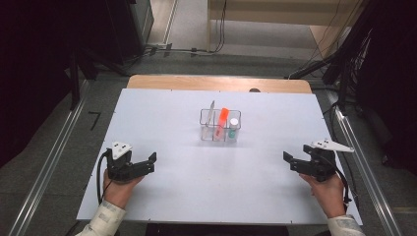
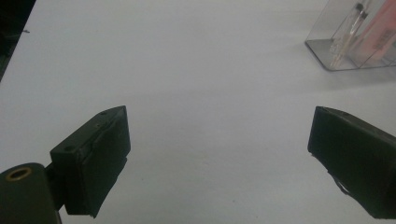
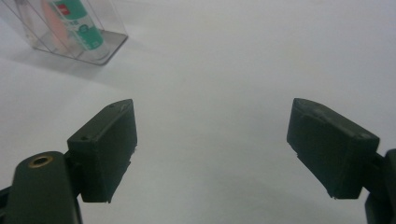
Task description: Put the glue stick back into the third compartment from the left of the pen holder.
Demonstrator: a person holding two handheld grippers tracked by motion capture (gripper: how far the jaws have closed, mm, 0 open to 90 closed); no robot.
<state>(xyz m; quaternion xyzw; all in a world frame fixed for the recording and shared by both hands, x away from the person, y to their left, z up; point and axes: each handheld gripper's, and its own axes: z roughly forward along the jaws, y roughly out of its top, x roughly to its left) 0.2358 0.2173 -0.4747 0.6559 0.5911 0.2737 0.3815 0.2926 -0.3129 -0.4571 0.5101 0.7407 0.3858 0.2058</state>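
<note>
A clear plastic organizer (image 1: pixel 220 132) with compartments stands at the middle of the white table (image 1: pixel 172 191). It holds a thin pen-like stick (image 1: pixel 211 112), an orange marker (image 1: pixel 223 117) and a white-capped green bottle (image 1: pixel 232 127). My left gripper (image 1: pixel 150 162) rests at the near left, open, nothing between its jaws. My right gripper (image 1: pixel 290 161) rests at the near right, open and empty too. In the left gripper view the organizer (image 2: pixel 327 56) sits at the top right beyond my gripper (image 2: pixel 219 140). In the right gripper view the green bottle (image 3: pixel 81 23) shows at the top left, ahead of my gripper (image 3: pixel 212 135).
A wooden strip (image 1: pixel 219 83) borders the table's far edge. Metal rails (image 1: pixel 54 157) run along the floor on both sides. Cables (image 1: pixel 196 49) lie on the floor beyond the table. Wide bare surface separates each gripper from the organizer.
</note>
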